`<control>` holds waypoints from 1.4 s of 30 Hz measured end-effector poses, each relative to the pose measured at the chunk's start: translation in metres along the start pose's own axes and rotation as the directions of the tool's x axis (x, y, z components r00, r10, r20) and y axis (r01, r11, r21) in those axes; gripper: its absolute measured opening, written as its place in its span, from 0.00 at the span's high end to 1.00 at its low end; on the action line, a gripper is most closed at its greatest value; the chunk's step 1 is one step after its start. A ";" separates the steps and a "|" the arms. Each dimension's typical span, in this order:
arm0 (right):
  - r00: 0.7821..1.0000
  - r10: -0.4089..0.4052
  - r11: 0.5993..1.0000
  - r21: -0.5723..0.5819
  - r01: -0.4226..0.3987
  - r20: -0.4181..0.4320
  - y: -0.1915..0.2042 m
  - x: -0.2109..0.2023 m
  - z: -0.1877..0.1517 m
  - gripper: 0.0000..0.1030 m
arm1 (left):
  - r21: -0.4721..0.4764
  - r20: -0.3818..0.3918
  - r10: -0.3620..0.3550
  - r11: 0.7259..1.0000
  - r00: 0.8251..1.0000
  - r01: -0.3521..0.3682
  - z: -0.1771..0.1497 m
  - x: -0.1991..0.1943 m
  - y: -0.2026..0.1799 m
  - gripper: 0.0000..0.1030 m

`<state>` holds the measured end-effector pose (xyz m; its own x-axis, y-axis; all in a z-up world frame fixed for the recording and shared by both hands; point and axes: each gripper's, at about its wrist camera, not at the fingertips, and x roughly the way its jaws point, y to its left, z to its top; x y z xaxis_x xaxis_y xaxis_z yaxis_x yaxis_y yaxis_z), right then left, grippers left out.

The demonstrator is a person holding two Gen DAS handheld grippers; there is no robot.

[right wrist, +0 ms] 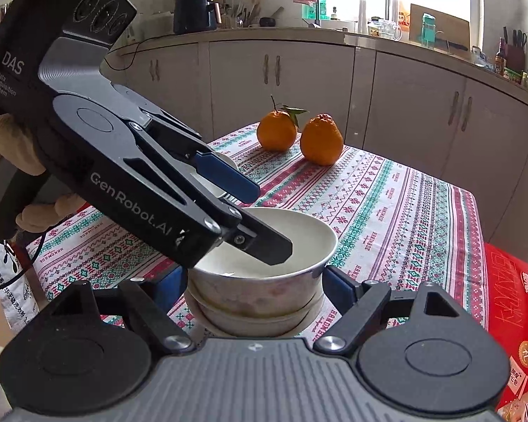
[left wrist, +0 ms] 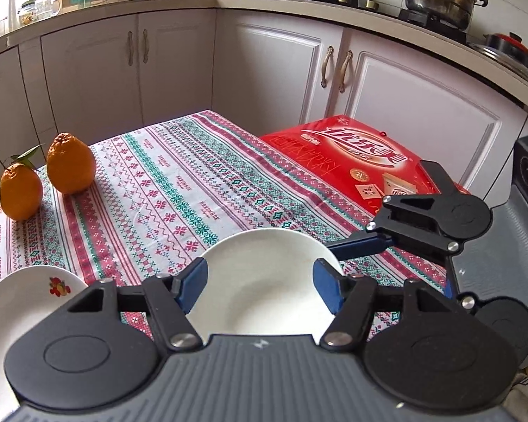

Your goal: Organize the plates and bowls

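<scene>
A stack of white bowls (right wrist: 257, 302) stands on the patterned tablecloth (right wrist: 387, 211). My right gripper (right wrist: 257, 281) is shut on it, with a blue pad against each side. From the left, my left gripper (right wrist: 267, 223) stands open over the top bowl (right wrist: 309, 242): one finger (right wrist: 267, 242) reaches down inside, the other (right wrist: 228, 176) hangs beyond the far rim. In the left wrist view the top bowl (left wrist: 260, 281) lies below my left gripper (left wrist: 260, 286), and a right-gripper finger (left wrist: 359, 242) meets its right rim. A white plate with a fruit print (left wrist: 24, 302) sits to the left.
Two oranges (left wrist: 70, 163) (left wrist: 21, 193) stand at the far left corner of the table. A red printed box (left wrist: 362, 161) lies off the table's right side. Kitchen cabinets (left wrist: 172, 63) run behind. A gloved hand (right wrist: 3, 140) holds the left gripper.
</scene>
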<state>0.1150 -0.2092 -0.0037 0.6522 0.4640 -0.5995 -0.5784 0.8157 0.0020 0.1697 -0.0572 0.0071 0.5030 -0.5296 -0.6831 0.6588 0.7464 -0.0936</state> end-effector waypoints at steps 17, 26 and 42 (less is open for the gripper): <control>0.997 0.020 0.998 -0.064 -0.016 0.072 0.015 -0.013 0.008 0.06 | -0.027 0.038 0.085 0.996 0.996 -0.084 -0.023 -0.043 0.015 0.14; 0.999 0.014 0.997 -0.073 -0.011 0.040 0.019 -0.014 0.002 0.05 | -0.049 0.026 0.100 0.994 0.995 -0.099 -0.053 -0.057 0.020 0.10; 0.983 -0.011 0.997 -0.080 -0.003 -0.182 -0.016 0.015 -0.040 0.00 | 0.079 -0.168 0.006 0.997 0.986 0.007 -0.091 0.021 0.001 0.09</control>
<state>0.1142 -0.2293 -0.0448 0.5589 0.3840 -0.7350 -0.6179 0.7839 -0.0603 0.1298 -0.0313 -0.0733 0.4061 -0.4499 -0.7954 0.7047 0.7083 -0.0409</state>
